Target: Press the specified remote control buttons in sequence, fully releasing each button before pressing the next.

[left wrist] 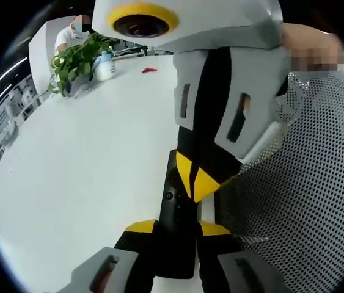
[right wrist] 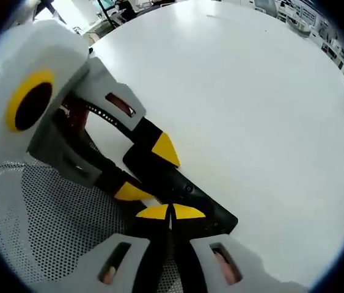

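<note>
A black remote control (left wrist: 173, 204) lies lengthwise between the yellow-tipped jaws of my left gripper (left wrist: 178, 227), which is shut on its sides. From above, my right gripper (left wrist: 195, 180) comes down with its two yellow tips together, and they rest on the remote's top face. In the right gripper view the shut tips of my right gripper (right wrist: 172, 212) sit against the remote (right wrist: 190, 192). There, my left gripper (right wrist: 147, 172) reaches in from the left and clamps it. The remote is held just over the white table (left wrist: 86, 171).
A white perforated mesh surface (left wrist: 306, 201) (right wrist: 43, 220) lies right beside the remote. At the table's far end stand a leafy plant (left wrist: 77, 61), a white pot (left wrist: 104, 66) and a small red item (left wrist: 149, 70). A person (left wrist: 74, 33) sits behind them.
</note>
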### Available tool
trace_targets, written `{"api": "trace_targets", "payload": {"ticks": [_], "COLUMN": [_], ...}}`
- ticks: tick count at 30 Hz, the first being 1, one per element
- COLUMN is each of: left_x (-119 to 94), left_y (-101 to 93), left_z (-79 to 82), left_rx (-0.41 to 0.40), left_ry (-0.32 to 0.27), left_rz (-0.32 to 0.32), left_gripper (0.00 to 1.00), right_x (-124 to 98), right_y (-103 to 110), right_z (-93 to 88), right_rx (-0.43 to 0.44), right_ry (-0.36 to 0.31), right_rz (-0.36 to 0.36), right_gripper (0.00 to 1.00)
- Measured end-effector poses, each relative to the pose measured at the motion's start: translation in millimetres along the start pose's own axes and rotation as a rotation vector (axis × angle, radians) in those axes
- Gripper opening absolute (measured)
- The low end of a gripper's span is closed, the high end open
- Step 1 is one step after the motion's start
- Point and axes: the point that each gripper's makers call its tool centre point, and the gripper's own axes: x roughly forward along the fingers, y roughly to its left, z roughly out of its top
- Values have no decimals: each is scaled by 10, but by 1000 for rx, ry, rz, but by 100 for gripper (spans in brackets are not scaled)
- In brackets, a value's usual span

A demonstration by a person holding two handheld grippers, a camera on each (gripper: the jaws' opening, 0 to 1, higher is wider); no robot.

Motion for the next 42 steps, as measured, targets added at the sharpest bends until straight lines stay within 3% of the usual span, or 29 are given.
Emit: {"api": "trace_targets", "payload": {"ticks": [22, 26, 30, 42], "left_x": [5, 3, -4, 3], "left_y": [-5, 3, 17, -1], "left_z": [-2, -1, 5, 0], "left_rx": [26, 24, -31, 13], "left_ry": [12, 10, -4, -1], "left_rz": [5, 5, -4, 5], "left_gripper": [25, 25, 25, 25], "right_x": [7, 21, 42, 27], "right_y": [-18, -31, -11, 3], "right_z": [0, -2, 1, 5], "right_rx": [1, 47, 13, -1], "right_ry": [-1, -17, -11, -5], "right_rz": [-1, 20, 13, -3], "right_gripper": [0, 0, 0, 0]}}
